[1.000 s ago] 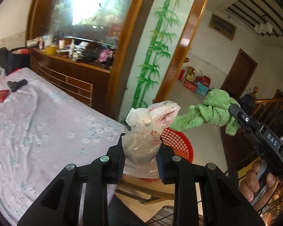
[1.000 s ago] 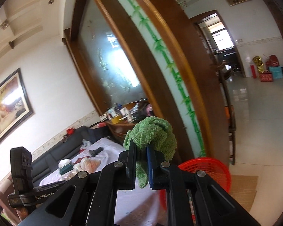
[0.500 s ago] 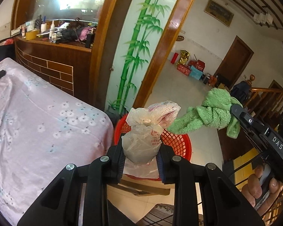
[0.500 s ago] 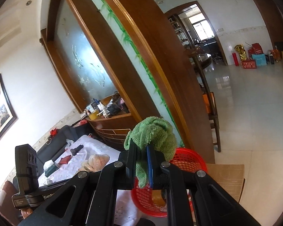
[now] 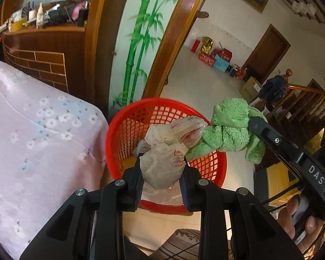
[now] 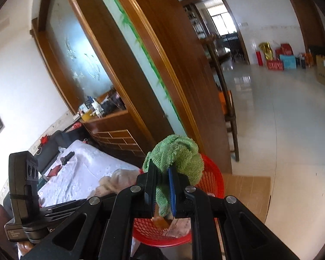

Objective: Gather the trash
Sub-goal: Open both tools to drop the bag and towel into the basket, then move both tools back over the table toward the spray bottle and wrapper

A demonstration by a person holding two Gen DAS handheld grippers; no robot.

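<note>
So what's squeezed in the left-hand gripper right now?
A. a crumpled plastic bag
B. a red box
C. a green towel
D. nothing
A: the left gripper is clamped on a crumpled plastic bag above the red basket; the right gripper holds the green towel.

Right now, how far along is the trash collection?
Done: some paper-like scraps already lie in the red mesh plastic basket. In hand: the left gripper clamps a crumpled translucent plastic bag above the basket; the right gripper clamps a green terry cloth near its rim. Left: release both; a few small items remain on the floral-sheeted bed.
</note>
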